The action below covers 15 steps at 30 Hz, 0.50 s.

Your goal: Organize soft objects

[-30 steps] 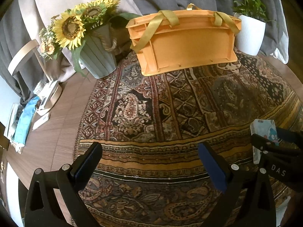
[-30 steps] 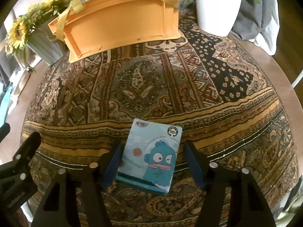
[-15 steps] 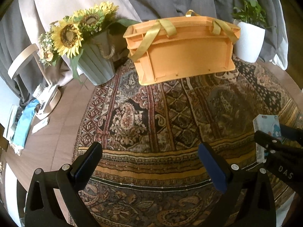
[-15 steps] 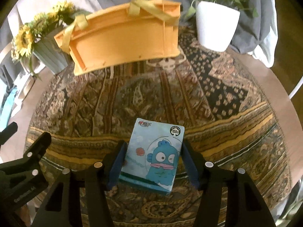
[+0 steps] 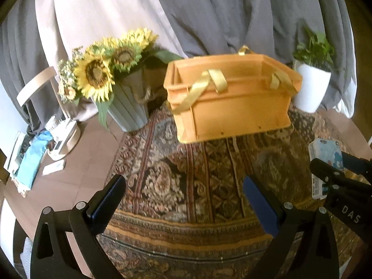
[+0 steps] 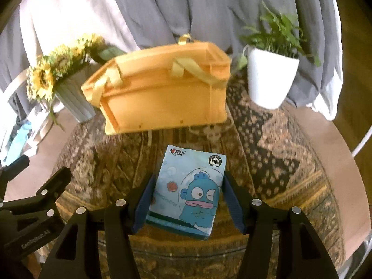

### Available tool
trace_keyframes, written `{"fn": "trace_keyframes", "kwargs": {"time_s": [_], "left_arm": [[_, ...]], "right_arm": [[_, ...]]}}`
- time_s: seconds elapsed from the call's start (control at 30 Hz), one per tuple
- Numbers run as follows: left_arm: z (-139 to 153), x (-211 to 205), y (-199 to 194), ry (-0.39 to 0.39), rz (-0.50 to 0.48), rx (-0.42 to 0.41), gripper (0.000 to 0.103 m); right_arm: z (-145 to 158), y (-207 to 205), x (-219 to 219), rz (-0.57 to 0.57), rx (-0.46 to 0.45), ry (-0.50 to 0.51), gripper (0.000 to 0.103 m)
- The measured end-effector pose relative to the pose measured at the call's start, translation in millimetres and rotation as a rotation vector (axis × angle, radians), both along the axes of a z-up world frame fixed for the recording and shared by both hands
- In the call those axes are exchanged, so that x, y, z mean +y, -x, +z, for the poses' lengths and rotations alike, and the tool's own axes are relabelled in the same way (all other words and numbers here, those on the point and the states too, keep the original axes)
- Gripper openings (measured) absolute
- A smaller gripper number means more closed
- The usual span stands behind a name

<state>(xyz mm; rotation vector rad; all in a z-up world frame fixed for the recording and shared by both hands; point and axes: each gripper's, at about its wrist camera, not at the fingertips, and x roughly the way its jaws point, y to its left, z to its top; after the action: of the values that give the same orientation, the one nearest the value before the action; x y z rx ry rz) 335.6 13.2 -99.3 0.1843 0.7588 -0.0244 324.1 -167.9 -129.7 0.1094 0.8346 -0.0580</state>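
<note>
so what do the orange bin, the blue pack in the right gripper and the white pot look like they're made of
Orange bin: rigid moulded plastic by its ribs and matte walls; its yellow straps look like satin ribbon.
Blue pack in the right gripper: glossy printed plastic film, probably a soft tissue pack.
White pot: smooth and glossy, ceramic or plastic; cannot tell which.

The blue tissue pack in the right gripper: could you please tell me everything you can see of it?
The tissue pack is a flat, rectangular soft pack in glossy light-blue wrapping, printed with a blue cartoon fish, bubbles, a red logo at its top corner and a round "100%" badge. It looks sealed and undented. The right gripper clamps it by its two long sides, the printed face up and tilted toward the camera, its far end pointing at the orange bag. It hangs above the patterned rug, touching only the pads.
</note>
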Motion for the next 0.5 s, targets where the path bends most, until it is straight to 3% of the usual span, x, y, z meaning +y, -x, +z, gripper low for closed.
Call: {"fn": "trace_keyframes", "kwargs": {"time_s": [0.5], "left_arm": [[45.0, 7.5, -33.5, 0.030, 0.051, -0.118, 0.103]], "right_arm": [[50.2, -38.7, 2.4, 0.031, -0.156, -0.002, 0.059]]}}
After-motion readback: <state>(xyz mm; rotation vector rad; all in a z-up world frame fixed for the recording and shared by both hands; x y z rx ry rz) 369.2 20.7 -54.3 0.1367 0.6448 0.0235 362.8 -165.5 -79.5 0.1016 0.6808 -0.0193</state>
